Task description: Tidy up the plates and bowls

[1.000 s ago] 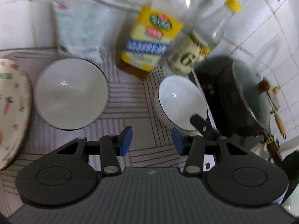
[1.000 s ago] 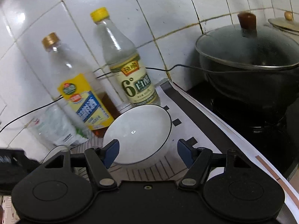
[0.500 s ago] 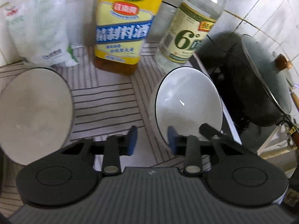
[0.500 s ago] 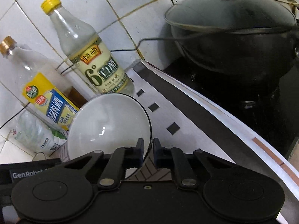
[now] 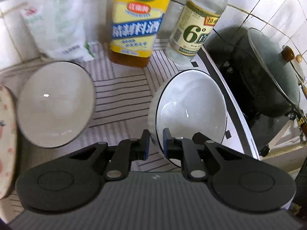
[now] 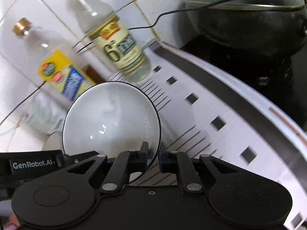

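The left gripper [image 5: 155,143] and right gripper [image 6: 153,156] each pinch the thin black rim of a tilted, glossy white bowl [image 5: 190,111].

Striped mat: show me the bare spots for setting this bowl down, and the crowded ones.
Bare mat lies between the other bowl and the held bowl, in front of the yellow bottle. The bag, that bottle and the clear bottle crowd the back wall; the plate crowds the left, the pot the right.
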Motion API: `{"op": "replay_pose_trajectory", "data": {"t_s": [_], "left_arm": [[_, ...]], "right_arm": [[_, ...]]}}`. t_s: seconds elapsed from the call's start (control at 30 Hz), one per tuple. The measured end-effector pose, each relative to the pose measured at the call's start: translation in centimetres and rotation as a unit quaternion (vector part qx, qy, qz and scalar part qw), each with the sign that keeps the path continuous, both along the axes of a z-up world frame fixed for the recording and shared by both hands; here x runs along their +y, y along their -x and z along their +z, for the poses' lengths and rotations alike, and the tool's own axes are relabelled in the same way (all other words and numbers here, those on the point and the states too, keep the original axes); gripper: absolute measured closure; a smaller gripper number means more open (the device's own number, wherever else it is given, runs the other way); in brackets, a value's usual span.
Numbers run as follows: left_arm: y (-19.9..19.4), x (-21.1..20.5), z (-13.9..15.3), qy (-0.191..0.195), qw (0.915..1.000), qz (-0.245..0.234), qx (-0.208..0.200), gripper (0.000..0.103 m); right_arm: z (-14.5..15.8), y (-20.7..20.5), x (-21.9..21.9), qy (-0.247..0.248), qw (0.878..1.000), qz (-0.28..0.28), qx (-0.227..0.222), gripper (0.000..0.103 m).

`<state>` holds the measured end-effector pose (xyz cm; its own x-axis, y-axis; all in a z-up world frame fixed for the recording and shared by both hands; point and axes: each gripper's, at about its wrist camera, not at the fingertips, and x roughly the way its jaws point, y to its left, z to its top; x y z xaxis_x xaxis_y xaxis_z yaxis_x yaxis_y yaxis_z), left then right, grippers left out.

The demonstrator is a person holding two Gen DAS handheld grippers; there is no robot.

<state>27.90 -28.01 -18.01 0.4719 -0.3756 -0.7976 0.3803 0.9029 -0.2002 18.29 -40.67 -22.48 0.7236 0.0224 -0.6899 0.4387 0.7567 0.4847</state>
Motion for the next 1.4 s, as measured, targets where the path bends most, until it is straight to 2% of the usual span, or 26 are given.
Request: {"op": "replay_pose_trajectory", "data": {"t_s": [0.27, 0.37, 0.57, 0.73, 0.83, 0.97, 1.23, 1.33, 1.4], "left_arm": [[4.2, 3.7, 3.6, -0.011, 0.9999, 0.0, -0.008, 0.089], [6.2, 5.1, 5.2, -0.027, 0.9995, 0.003, -0.02, 0.088], [9.3, 8.1, 8.2, -0.014, 0.9989, 0.023, -0.039, 0.088], [12.0, 9.9, 9.7, -0.048, 0.9968, 0.034, -0.053, 0.088], [13.0, 11.2, 9.8, -0.056, 0.9969, 0.043, -0.036, 0.087], [14.1, 13.0, 9.4, -0.061, 0.9966, 0.053, -0.017, 0.087], [14.5, 14.5, 6.4, -0.06, 0.9947, 0.081, 0.02, 0.087], [13.9, 15.1, 4.7, -0.045, 0.9936, 0.092, 0.048, 0.087], [13.4, 15.5, 3.6, -0.03, 0.9927, 0.093, 0.07, 0.087]], "right_arm": [[3.3, 3.4, 2.8, -0.023, 0.999, 0.024, -0.015, 0.089], [5.0, 4.7, 3.9, -0.021, 0.997, 0.065, -0.029, 0.087], [8.1, 5.7, 5.6, -0.021, 0.993, 0.11, -0.036, 0.087], [9.6, 6.8, 7.8, -0.032, 0.988, 0.147, -0.035, 0.087], [10.2, 7.9, 9.3, -0.028, 0.985, 0.164, -0.045, 0.087], [10.1, 8.7, 10.2, -0.057, 0.981, 0.178, -0.048, 0.087], [7.2, 8.6, 11.4, -0.084, 0.979, 0.187, -0.01, 0.087], [6.4, 7.9, 11.8, -0.074, 0.979, 0.192, 0.01, 0.087], [6.2, 7.7, 12.4, -0.049, 0.98, 0.194, 0.024, 0.087]]}}
